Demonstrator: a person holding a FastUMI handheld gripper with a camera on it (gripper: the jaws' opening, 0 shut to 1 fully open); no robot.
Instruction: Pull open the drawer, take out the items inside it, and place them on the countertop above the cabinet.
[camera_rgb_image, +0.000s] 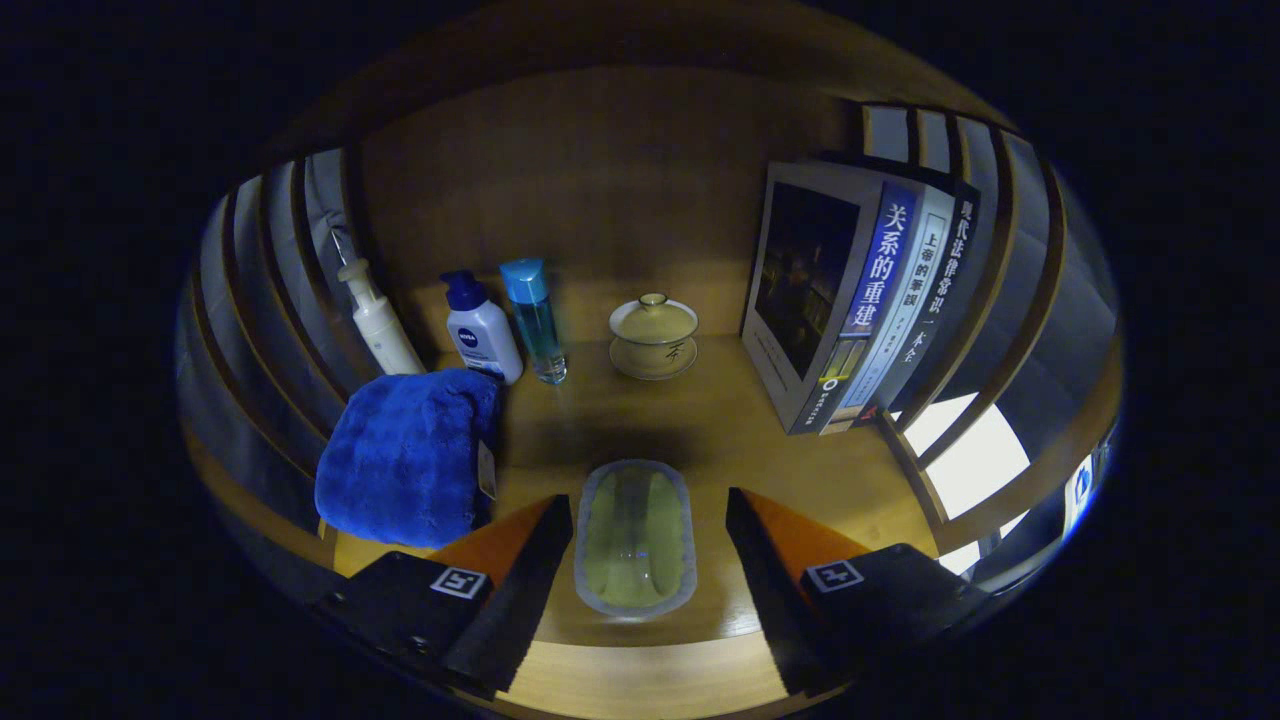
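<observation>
The oval translucent item (636, 540) lies flat on the surface (720, 420), between the spread tongs (640, 560), untouched by either finger. Judgement: withdraw straight back to leave it undisturbed. Blue towel (410, 455) left; lidded cup (654, 335) beyond.

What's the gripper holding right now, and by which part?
Nothing is held. The gripper is open, with the oval clear case lying on the wooden countertop between its fingers, a visible gap on each side.

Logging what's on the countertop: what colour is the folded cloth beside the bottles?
Deep blue, plain and fluffy: the cloth, clearest in the gripper view.
</observation>
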